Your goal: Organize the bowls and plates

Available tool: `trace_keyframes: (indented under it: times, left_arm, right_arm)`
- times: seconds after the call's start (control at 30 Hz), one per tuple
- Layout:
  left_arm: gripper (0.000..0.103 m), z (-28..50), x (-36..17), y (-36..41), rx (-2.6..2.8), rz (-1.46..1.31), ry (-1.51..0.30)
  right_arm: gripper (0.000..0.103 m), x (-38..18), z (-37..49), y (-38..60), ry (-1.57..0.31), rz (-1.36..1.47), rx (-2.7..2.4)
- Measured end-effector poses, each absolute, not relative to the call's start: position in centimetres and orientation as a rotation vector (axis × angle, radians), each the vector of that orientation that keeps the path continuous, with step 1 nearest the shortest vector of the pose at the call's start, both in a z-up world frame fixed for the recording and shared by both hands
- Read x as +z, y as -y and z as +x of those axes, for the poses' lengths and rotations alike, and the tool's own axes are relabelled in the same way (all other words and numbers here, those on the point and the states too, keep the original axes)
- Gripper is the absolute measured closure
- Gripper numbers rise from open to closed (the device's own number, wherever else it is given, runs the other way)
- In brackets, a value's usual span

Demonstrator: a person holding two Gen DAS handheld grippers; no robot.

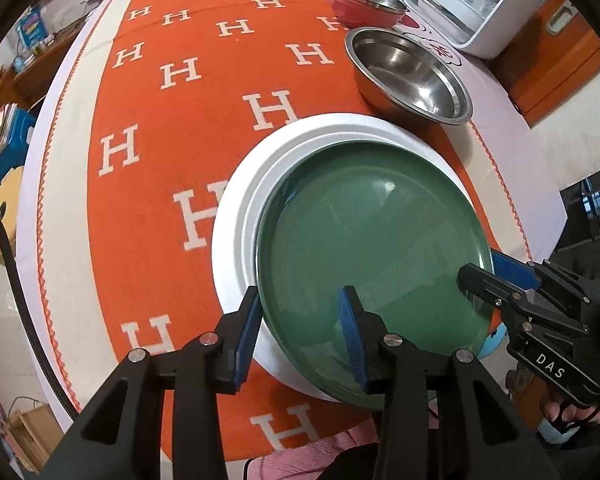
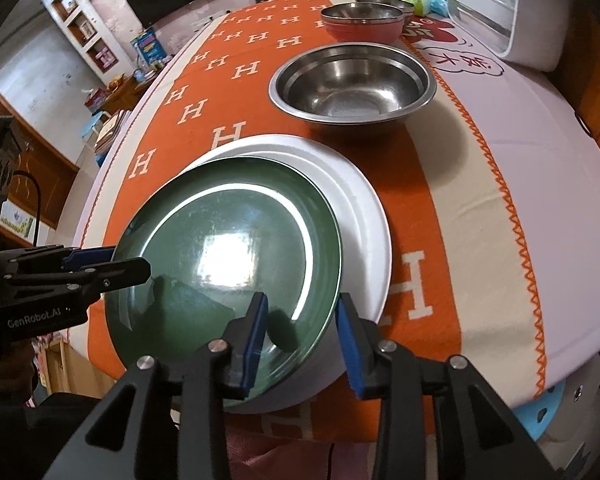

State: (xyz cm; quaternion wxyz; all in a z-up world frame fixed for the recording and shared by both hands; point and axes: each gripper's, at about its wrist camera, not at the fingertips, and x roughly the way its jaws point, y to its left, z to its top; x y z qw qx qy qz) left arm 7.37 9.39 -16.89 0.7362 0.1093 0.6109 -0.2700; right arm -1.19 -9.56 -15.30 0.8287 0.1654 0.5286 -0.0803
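Observation:
A glossy green plate [image 1: 372,232] [image 2: 228,240] lies on a larger white plate [image 1: 240,200] [image 2: 360,208] on the orange cloth, shifted toward the table's near edge. My left gripper [image 1: 300,332] straddles the green plate's near-left rim, one blue pad outside and one over the plate, with a gap on both sides, so it is open. My right gripper [image 2: 302,332] straddles the opposite near rim the same way, also open. Each wrist view shows the other gripper at the plate's side: the right gripper [image 1: 482,268] and the left gripper [image 2: 130,262].
A steel bowl [image 1: 412,76] [image 2: 352,80] stands just behind the plates. Farther back are stacked pink bowls [image 1: 364,4] [image 2: 364,20] with steel insides, green packets, and a white appliance [image 1: 472,0] [image 2: 496,0] at the right. The table's near edge lies just below the plates.

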Motion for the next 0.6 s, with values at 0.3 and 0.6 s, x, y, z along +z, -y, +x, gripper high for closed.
trace_keyframes:
  times: [0.3,0.6]
  left_arm:
    - [0.059,8.3,-16.4,-9.8,-0.654,0.269,-1.31]
    - [0.045,8.5,-14.2,-9.3,-0.73,0.235,-1.225]
  right_arm:
    - [0.057,-14.7,-1.0,8.5,-1.088,0.368,-0.233]
    - [0.052,-13.4,-0.5,8.2,-1.04,0.351,-0.245]
